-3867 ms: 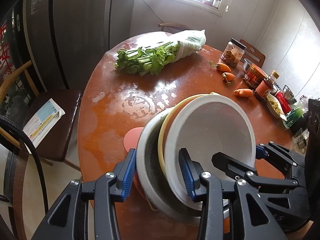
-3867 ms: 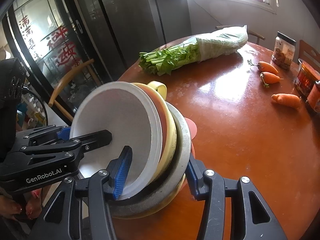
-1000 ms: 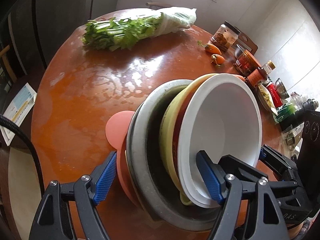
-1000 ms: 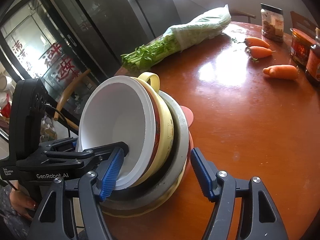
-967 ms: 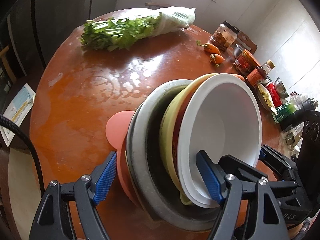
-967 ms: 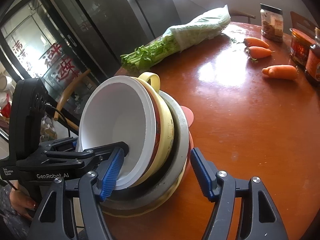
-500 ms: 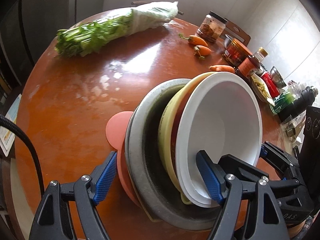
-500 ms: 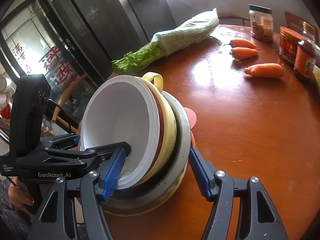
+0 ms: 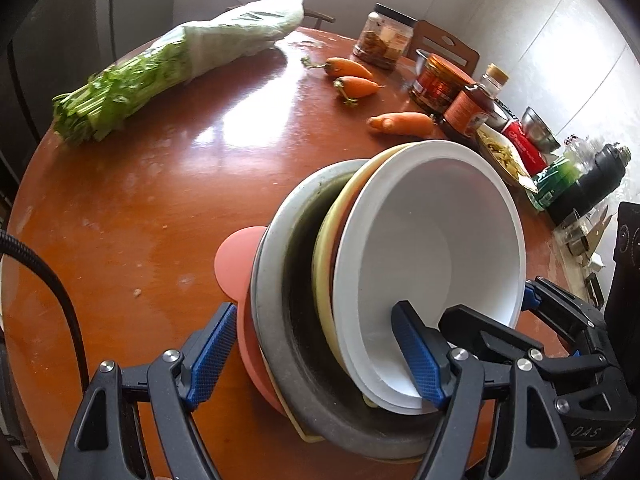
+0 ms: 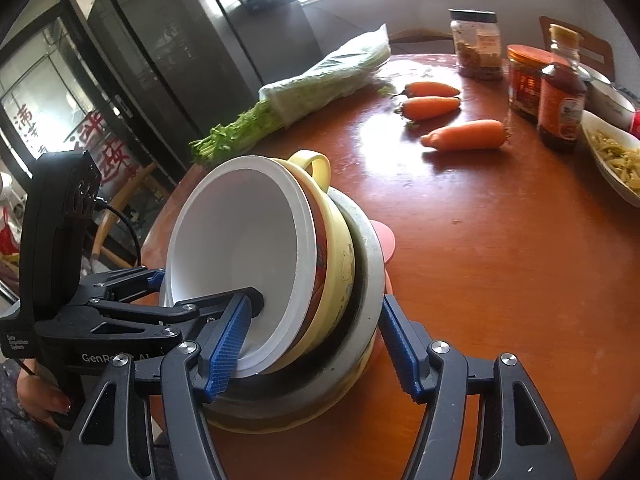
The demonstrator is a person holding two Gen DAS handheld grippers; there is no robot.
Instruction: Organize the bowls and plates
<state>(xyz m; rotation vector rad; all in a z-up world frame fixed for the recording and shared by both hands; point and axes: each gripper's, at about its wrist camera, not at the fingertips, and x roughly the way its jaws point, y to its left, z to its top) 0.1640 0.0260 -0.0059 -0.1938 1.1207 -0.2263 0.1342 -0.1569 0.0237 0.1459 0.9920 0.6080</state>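
A nested stack of dishes is held tilted above the round wooden table [image 9: 160,184]. It has a white bowl [image 9: 436,248] innermost, a yellow handled bowl [image 10: 336,248], a grey metal basin [image 9: 276,296] and a pink plate [image 9: 234,260] outermost. My left gripper [image 9: 316,356] is shut on the stack, one finger inside the white bowl, the other behind the pink plate. My right gripper [image 10: 316,340] grips the same stack from the opposite side. The left gripper also shows in the right wrist view [image 10: 160,292].
A bagged bunch of celery [image 9: 172,72] lies at the far left. Three carrots [image 9: 356,86] lie mid-table. Jars and sauce bottles [image 9: 440,84], a dish of food [image 10: 616,156] and a dark flask [image 9: 592,180] line the right edge.
Both grippers have carried the stack together to the right across the table, toward the carrots and jars. The grip on the stack is the same.
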